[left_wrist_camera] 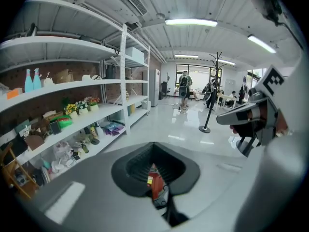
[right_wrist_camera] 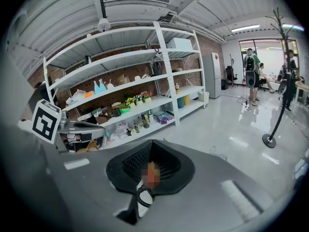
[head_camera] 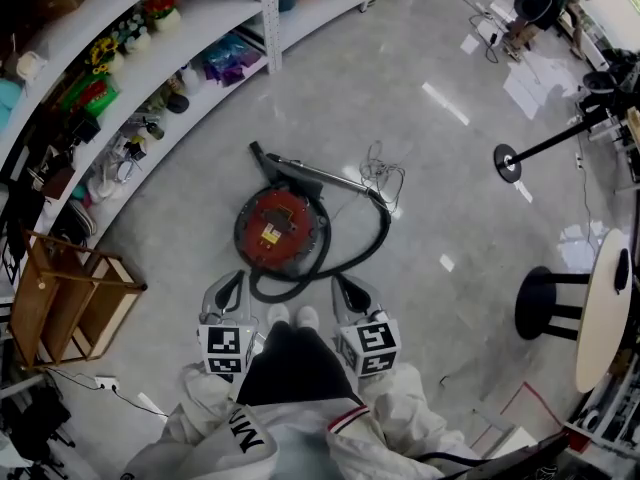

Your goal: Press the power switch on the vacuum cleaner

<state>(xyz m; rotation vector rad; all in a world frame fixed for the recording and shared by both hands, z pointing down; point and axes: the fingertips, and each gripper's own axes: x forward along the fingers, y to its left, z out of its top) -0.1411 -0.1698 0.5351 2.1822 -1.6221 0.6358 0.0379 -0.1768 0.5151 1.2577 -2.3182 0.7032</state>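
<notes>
The round red vacuum cleaner [head_camera: 280, 230] sits on the grey floor just in front of my feet. Its black hose [head_camera: 350, 253] loops round its right side and its wand [head_camera: 320, 175] lies behind it. My left gripper [head_camera: 232, 286] hovers shut at the vacuum's near left, a little short of it. My right gripper [head_camera: 345, 290] hovers shut at its near right, over the hose. In the left gripper view, the red vacuum cleaner [left_wrist_camera: 153, 185] shows through the small gap between the closed jaws. The right gripper view shows the hose [right_wrist_camera: 142, 197] below its jaws. The power switch cannot be made out.
White shelves [head_camera: 150, 78] full of small goods curve along the left. A wooden rack [head_camera: 60, 298] stands at the near left. A loose cable [head_camera: 380, 173] lies behind the vacuum. A black stand base [head_camera: 508, 163], a stool [head_camera: 545, 303] and a round table [head_camera: 605, 308] are to the right.
</notes>
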